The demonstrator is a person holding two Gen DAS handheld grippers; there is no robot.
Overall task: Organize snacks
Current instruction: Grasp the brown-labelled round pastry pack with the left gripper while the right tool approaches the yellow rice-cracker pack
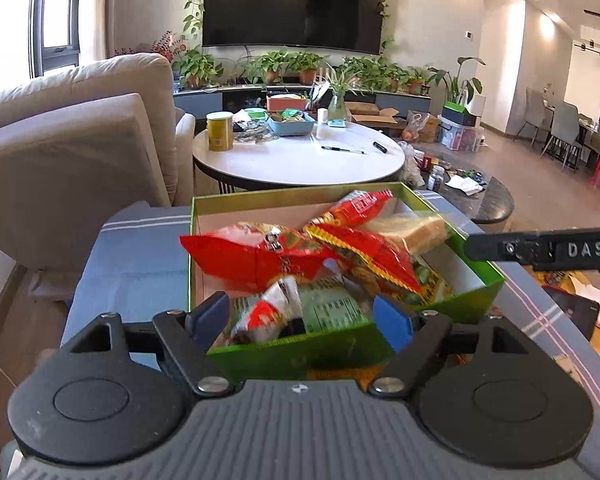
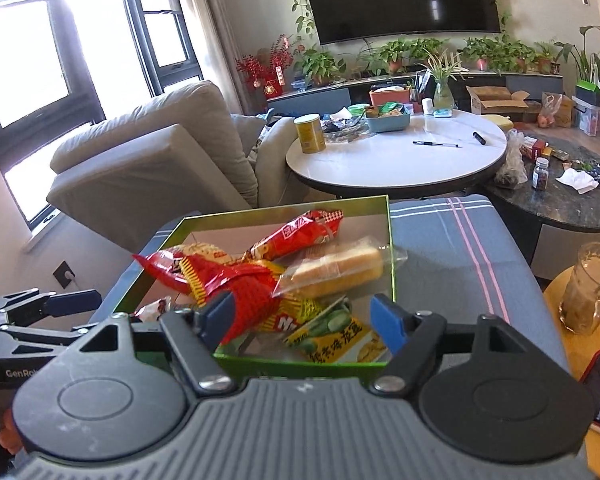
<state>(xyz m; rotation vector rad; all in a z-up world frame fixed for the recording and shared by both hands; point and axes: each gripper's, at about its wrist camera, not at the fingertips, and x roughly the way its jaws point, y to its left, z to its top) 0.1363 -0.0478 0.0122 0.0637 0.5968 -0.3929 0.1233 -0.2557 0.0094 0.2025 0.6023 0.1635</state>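
Both grippers hover at the near edge of the open green cardboard box point(image 1: 476, 280), which sits on the blue striped cloth point(image 1: 132, 256) covering the bench. The left gripper point(image 1: 300, 318) has its blue-padded fingers point(image 1: 392, 322) spread apart with nothing pinched; a small red-and-white wrapped snack point(image 1: 268, 312) lies in the box just beyond them. The right gripper point(image 2: 300, 320) is spread wide too, gripping nothing, poised over the box's near wall. Inside the box: crinkly red snack bags point(image 2: 236, 284), a clear-wrapped yellow sponge cake point(image 2: 336, 268), and a yellow-green flat packet point(image 2: 332, 340) in the near corner. A glass mug point(image 2: 588, 288) stands off to the right.
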